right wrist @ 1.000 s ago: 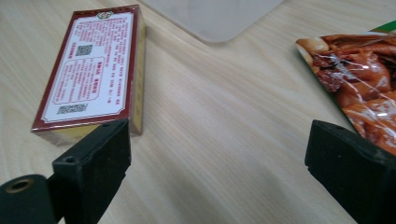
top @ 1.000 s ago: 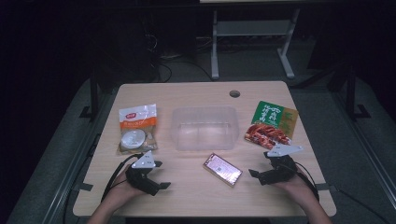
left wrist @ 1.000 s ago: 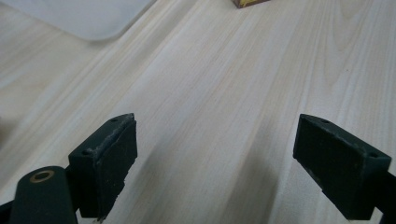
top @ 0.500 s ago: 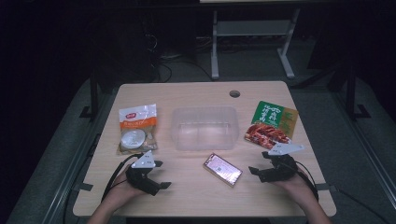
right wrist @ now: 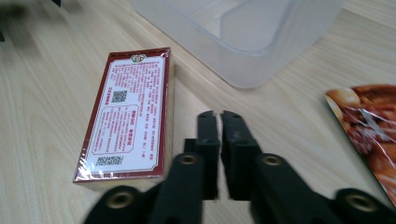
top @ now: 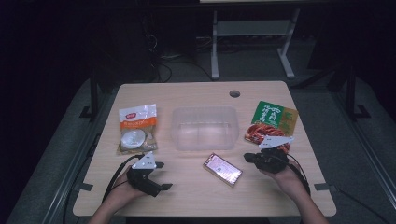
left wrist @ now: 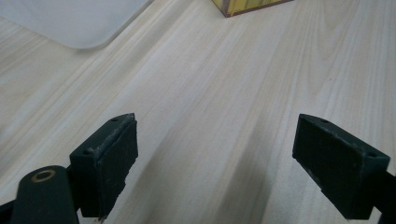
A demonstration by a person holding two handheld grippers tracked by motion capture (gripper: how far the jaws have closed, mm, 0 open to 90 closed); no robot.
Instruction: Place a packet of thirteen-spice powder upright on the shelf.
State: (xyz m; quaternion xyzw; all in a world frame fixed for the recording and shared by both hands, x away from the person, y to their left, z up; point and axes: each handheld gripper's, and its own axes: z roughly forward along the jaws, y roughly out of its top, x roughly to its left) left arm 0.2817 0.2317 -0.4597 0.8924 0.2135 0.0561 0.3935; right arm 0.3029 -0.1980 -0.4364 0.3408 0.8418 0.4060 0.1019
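Right gripper (right wrist: 219,119), matte black with brass-coloured pivot pins, has just been closing; its two flat pads now meet with only a hairline seam between them and nothing caught there. In the high view it (top: 252,157) sits at the near right of the table, topped by a grey three-cornered plate, the person's hand behind it. Just beside its jaws lies a small rectangular box (right wrist: 128,114), flat on the wood, wrapped in glossy film, with a dark red border, a white panel of fine print and a square code; from above it (top: 222,169) lies at a slant between the two hands.

Left gripper (left wrist: 217,163) stands wide apart, its blocky rubber pads scuffed at the edges, bare wood between them; from above it (top: 161,176) rests at the near left.

Pale, straight-grained wood makes up the table (top: 196,93), with a round cable hole near its far edge. At the middle stands a clear plastic container (top: 204,128), rectangular with rounded corners and frosted walls; its corner (right wrist: 254,56) is close beyond the box. Left of it lies a shiny orange-and-white snack pouch (top: 137,128) with a round pale shape on it. To the right lies a flat green packet (top: 272,122) printed with reddish-brown food, its crinkled glossy edge (right wrist: 369,128) near the right gripper.
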